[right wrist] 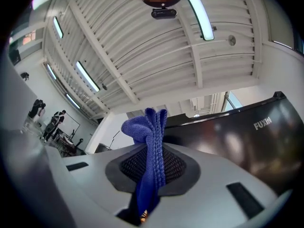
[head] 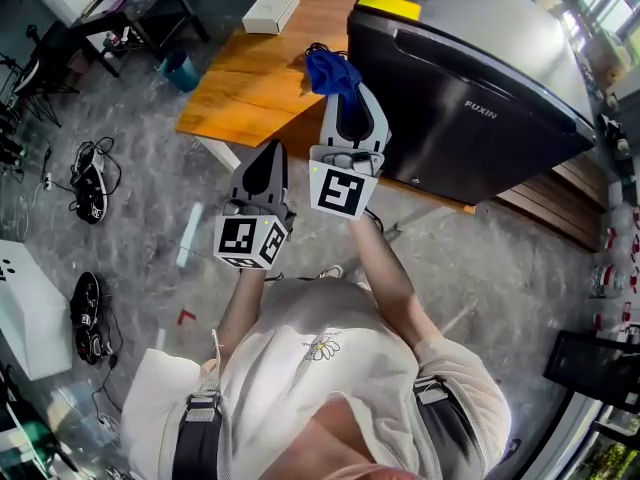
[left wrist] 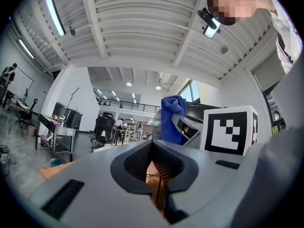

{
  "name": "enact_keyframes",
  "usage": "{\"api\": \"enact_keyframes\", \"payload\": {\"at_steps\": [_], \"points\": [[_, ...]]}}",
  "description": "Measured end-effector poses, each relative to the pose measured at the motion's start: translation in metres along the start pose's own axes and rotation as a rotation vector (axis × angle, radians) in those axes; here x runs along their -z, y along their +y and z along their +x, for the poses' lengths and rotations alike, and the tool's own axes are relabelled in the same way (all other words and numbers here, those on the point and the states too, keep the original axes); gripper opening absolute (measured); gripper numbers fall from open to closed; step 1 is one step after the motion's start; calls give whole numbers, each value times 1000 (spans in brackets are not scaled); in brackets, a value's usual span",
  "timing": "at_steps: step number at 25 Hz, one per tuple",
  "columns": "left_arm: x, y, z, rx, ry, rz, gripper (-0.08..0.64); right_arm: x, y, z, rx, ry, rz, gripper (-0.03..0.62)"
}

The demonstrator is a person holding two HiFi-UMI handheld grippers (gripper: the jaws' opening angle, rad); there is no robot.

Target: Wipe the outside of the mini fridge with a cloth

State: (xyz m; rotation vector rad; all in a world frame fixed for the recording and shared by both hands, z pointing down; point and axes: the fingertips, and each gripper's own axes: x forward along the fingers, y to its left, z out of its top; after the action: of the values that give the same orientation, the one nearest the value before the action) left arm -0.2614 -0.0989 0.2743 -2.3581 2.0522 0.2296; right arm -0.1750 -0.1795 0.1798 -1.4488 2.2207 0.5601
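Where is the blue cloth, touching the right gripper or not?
Touching. The right gripper view shows the right gripper shut on the blue cloth, pinched between its jaws.

There's "FUXIN" in pale letters across the dark door of the mini fridge (head: 470, 108), apparently the only legible text here.
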Motion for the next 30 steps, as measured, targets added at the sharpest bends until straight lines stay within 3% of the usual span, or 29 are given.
{"api": "enact_keyframes", "payload": {"at_steps": [3, 8, 17, 23, 30], "points": [[2, 7, 0, -1, 5, -7, 5, 10, 1, 6, -3, 44, -113, 63], [8, 4, 6, 17, 13, -22, 5, 16, -6, 9, 6, 82, -214, 63], [15, -19, 13, 54, 26, -27, 5, 8, -38, -7, 56, 76, -214, 63], [17, -40, 18, 79, 26, -34, 5, -4, -75, -26, 148, 51, -104, 63], [22, -90, 31, 167, 28, -41, 5, -16, -134, -57, 221, 72, -138, 63]]}}
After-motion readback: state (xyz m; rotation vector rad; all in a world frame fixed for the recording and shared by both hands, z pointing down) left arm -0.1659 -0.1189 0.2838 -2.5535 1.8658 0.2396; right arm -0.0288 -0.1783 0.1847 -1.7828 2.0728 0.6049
